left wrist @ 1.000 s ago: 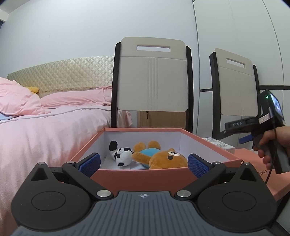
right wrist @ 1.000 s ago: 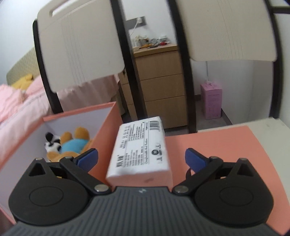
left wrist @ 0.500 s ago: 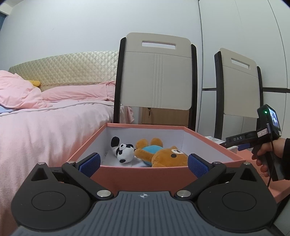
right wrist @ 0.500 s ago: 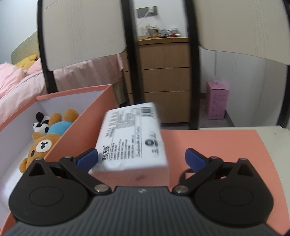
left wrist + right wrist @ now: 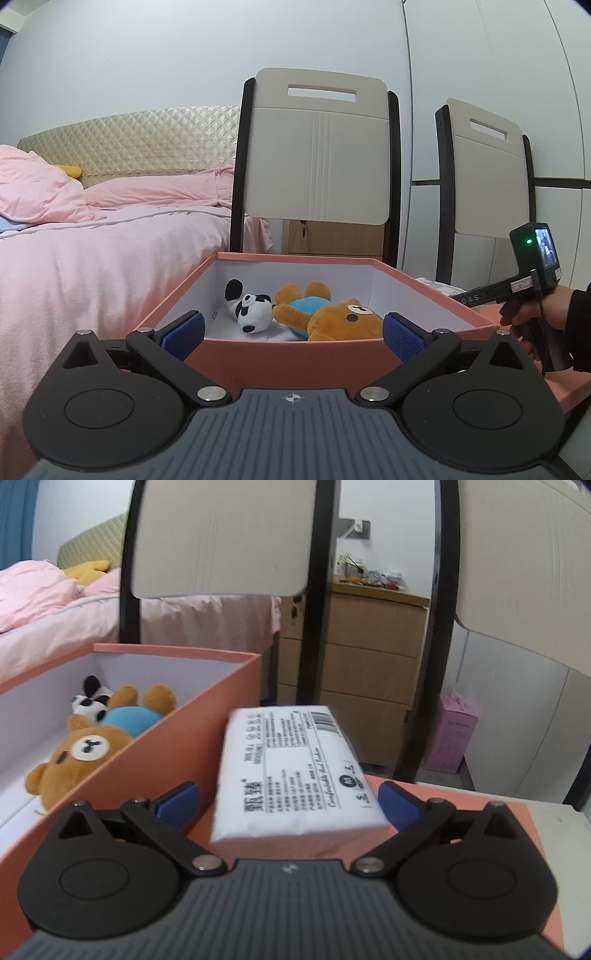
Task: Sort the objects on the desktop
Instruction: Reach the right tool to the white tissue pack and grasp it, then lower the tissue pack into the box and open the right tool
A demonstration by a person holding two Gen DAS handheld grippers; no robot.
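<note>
A white tissue pack with black printed text and a barcode lies between the blue fingertips of the right gripper. Its jaws stand wide apart. The right pad seems to touch the pack's near right corner, while a gap shows at the left pad, so the pictures do not show a firm grip. The pack sits over a flat salmon-pink surface, perhaps a lid, though contact beneath it cannot be made out.

Just left of the pack stands an open salmon-pink box with white inner walls. Inside lie a brown teddy bear in a blue top and a small black-and-white panda toy, touching each other.

In the left wrist view, the left gripper is at the near wall of the same box, its jaws spread wide and holding nothing. The bear and panda lie beyond it. At the far right, a person's hand holds the handle of the other gripper.

Behind the box are two chair backs, cream with black frames, a bed with pink bedding at left, and a wooden drawer unit between the chairs.
</note>
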